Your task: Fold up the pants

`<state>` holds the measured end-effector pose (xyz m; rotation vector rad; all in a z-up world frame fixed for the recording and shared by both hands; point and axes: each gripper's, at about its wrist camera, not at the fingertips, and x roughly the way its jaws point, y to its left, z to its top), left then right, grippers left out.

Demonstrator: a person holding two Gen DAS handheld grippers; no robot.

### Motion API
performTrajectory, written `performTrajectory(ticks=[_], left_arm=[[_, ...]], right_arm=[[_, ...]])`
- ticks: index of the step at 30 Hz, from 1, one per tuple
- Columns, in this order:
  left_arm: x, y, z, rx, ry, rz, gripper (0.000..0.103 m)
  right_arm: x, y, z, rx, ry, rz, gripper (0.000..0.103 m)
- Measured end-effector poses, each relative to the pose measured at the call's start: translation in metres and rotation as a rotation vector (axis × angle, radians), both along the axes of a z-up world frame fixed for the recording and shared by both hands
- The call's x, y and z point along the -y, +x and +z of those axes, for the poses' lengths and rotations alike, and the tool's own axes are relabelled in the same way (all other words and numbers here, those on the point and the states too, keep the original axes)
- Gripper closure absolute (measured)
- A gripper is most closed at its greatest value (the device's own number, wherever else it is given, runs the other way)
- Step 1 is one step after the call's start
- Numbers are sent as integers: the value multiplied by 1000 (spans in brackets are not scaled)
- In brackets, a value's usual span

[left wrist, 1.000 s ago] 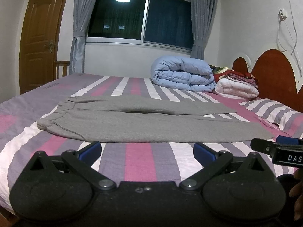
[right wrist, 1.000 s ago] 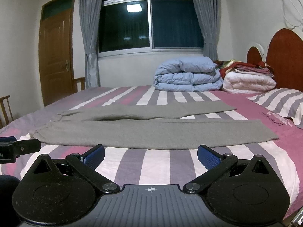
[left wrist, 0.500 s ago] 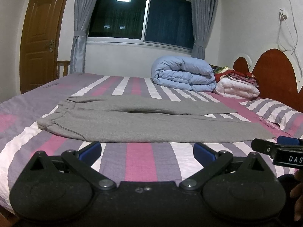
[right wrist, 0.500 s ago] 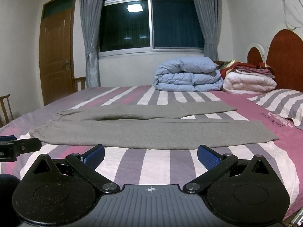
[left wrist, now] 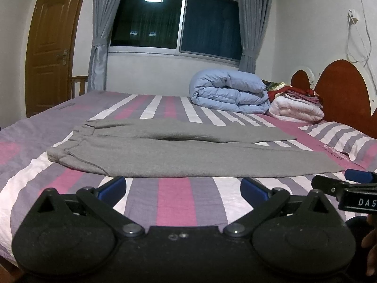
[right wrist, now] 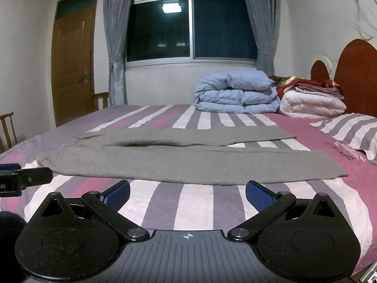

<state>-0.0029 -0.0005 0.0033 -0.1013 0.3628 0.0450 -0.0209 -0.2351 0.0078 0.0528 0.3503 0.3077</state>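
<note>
Grey pants (left wrist: 179, 155) lie flat across the striped bed (left wrist: 174, 202), waistband at the left, both legs running to the right. They also show in the right wrist view (right wrist: 193, 162). My left gripper (left wrist: 183, 188) is open and empty, just in front of the near leg's edge. My right gripper (right wrist: 188, 193) is open and empty, also just short of the near leg. Each gripper shows at the edge of the other's view: the right one (left wrist: 346, 188) and the left one (right wrist: 21, 179).
A folded blue duvet (left wrist: 228, 94) and a pile of folded blankets (left wrist: 297, 106) sit at the far side by the red headboard (left wrist: 339, 94). A striped pillow (left wrist: 341, 139) lies at the right. A wooden door (left wrist: 49, 47) and a chair (right wrist: 8, 127) stand at the left.
Both grippers have edged slightly toward the pants. The pants have not moved.
</note>
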Motion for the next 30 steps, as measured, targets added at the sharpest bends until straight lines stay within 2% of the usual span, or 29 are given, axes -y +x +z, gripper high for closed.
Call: performTrajectory(ticks=[11,15,19,23,30], left_arm=[[-2,2,-1,5,-2,5,6],[-4,-2,-4,32,0,13,6],[5,-3,-4,35,37,-9,6],[12,-6,-2,50,79,-34,6],[11,-6,-2,46,72,-28,6]], right_arm=[[3,1,0,2,14,-4,0],[5,-2,2,16,18,11,0],[18,-10,6,50,81,2,0],[29,-6,7,30,143,-24,0],[30,-4,9,19,152,-36,0]])
